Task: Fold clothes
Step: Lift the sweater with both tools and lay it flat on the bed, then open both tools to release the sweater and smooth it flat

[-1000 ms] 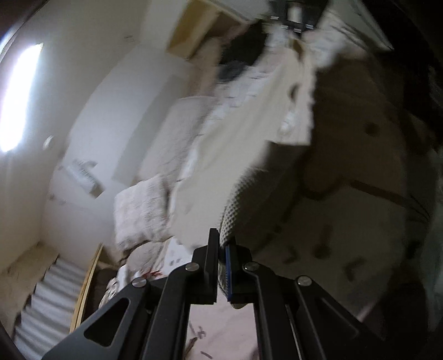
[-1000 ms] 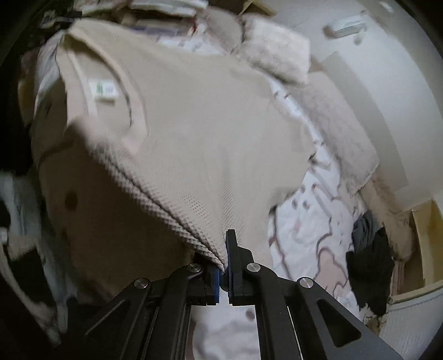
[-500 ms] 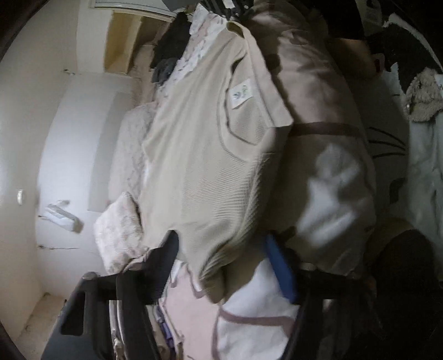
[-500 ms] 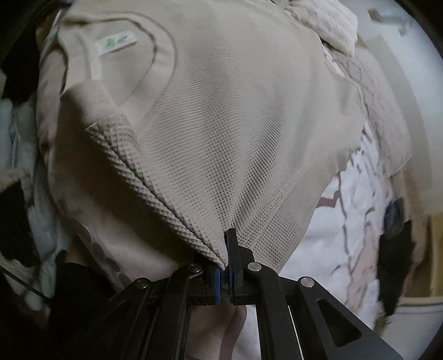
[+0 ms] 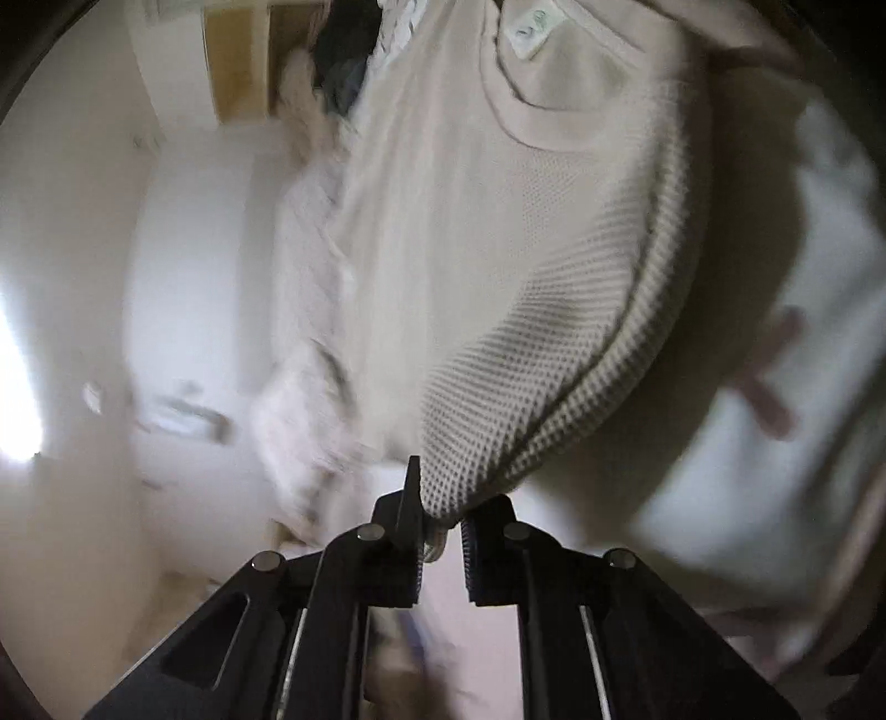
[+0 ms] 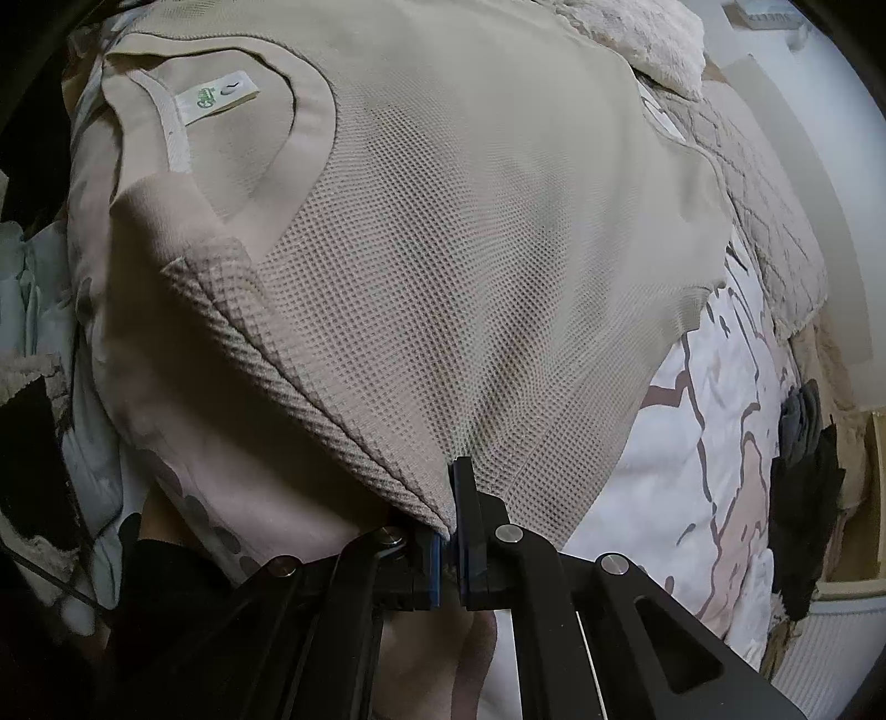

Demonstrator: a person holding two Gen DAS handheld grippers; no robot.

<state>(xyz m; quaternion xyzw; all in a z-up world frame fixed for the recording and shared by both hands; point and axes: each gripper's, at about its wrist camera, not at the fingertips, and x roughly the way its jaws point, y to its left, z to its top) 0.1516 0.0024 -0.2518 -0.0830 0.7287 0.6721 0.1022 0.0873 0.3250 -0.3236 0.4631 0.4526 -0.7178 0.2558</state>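
The fold looks barely begun — the beige waffle-knit shirt (image 6: 443, 266) lies spread across the bed (image 6: 714, 443), neckline and its white label (image 6: 217, 95) at the far end, with no crease or doubled panel visible; judging from that, the sleeves and body all remain to be folded. The right claw (image 6: 449, 545) is pressed together on a corner of the shirt's near edge, the fabric running straight into the blue-padded jaws. The left claw (image 5: 440, 545) has a bunched corner of the same shirt (image 5: 498, 288) between its jaws, though a slim gap shows on one side and the view is blurred, so I cannot tell whether it truly grips. The knit is a soft, thick honeycomb weave — limp, draping in rounded folds, with a smooth ribbed collar band. Beneath it lies a white duvet with looping pink-brown lines, and a fluffy cream blanket (image 6: 637, 33) sits beyond, near the pale wall.
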